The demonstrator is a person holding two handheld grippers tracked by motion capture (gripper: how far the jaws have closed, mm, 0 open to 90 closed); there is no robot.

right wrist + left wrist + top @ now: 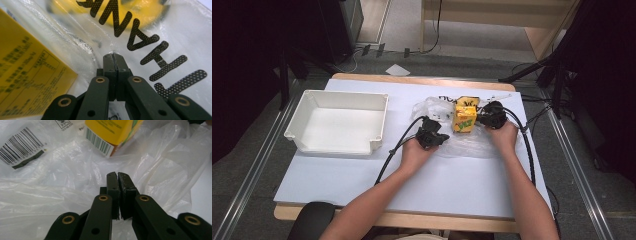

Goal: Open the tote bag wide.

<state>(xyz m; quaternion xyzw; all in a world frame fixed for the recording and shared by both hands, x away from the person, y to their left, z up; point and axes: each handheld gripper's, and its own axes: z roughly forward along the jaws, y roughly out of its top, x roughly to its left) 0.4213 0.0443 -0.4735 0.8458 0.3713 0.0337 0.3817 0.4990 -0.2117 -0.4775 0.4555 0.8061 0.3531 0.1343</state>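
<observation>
white table [362,175]: both your grippers, left [438,137] and right [486,119], closed empty over plastic bag [472,145] beside yellow carton [465,117]; next, open jaws, pinch film.

The yellow carton [110,132] is cut off by the top edge in the left gripper view. In the right gripper view its print is blurred, and the black lettering [140,37] on the plastic bag [190,30] is clipped.

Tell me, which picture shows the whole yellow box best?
The high view: the yellow box stands whole among the plastic bag. The left gripper view catches its barcode corner; the right gripper view one printed side.
</observation>
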